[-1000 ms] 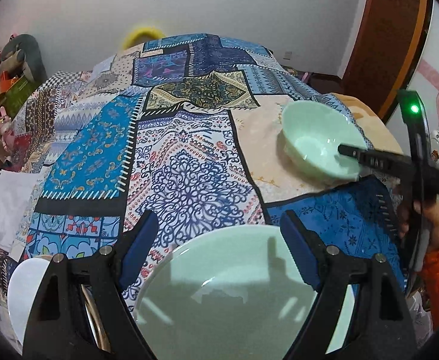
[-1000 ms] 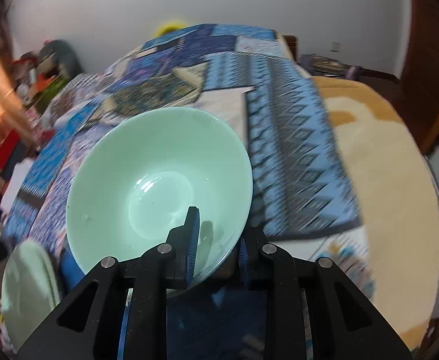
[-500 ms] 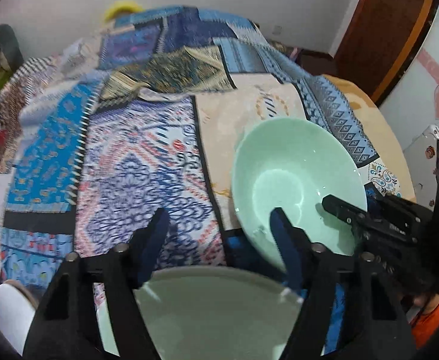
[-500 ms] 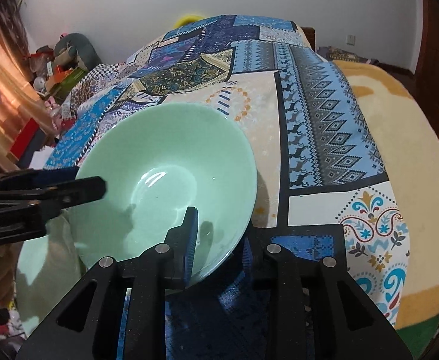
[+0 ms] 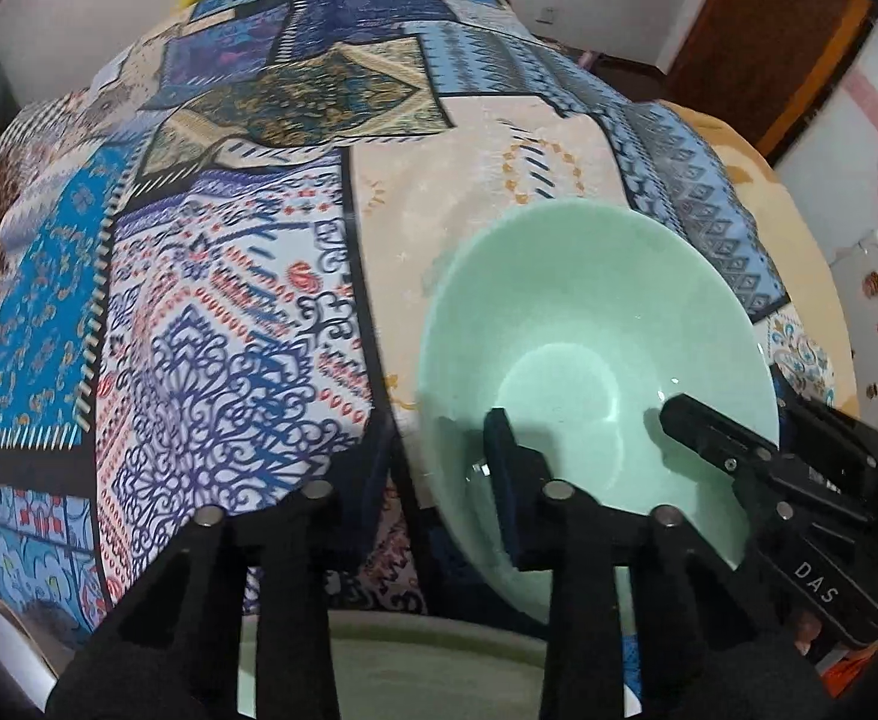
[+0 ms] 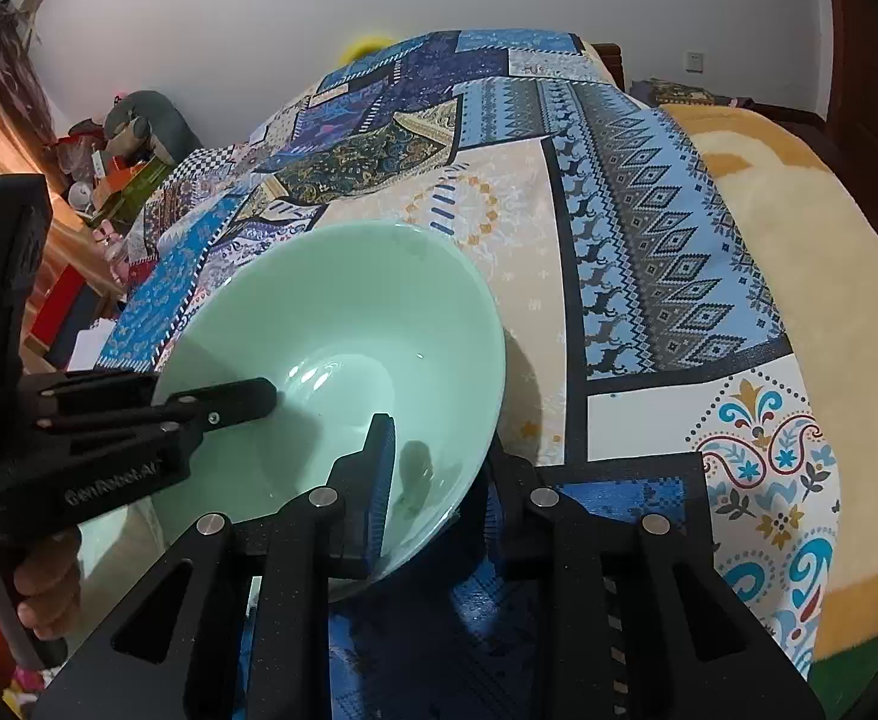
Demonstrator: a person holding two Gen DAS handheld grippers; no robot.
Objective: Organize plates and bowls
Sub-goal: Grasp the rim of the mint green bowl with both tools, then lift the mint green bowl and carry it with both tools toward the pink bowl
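Observation:
A pale green bowl (image 5: 589, 360) is held tilted above the patterned bedspread. My right gripper (image 6: 439, 462) is shut on the bowl's (image 6: 342, 348) near rim, one finger inside and one outside. My left gripper (image 5: 439, 468) straddles the bowl's left rim: its right finger is inside, its left finger outside. The jaws stand close around the rim, touching or nearly so. A pale green plate (image 5: 426, 666) lies below, at the bottom edge of the left wrist view, and shows under the bowl in the right wrist view (image 6: 108, 546).
A patchwork bedspread (image 6: 649, 240) covers the bed, with a yellow blanket (image 6: 811, 252) on the right. A white plate edge (image 5: 12, 642) shows at lower left. Clutter and boxes (image 6: 126, 180) stand to the left of the bed.
My left gripper has narrowed and moved right onto the bowl's rim. The right gripper has carried the bowl left, over the green plate.

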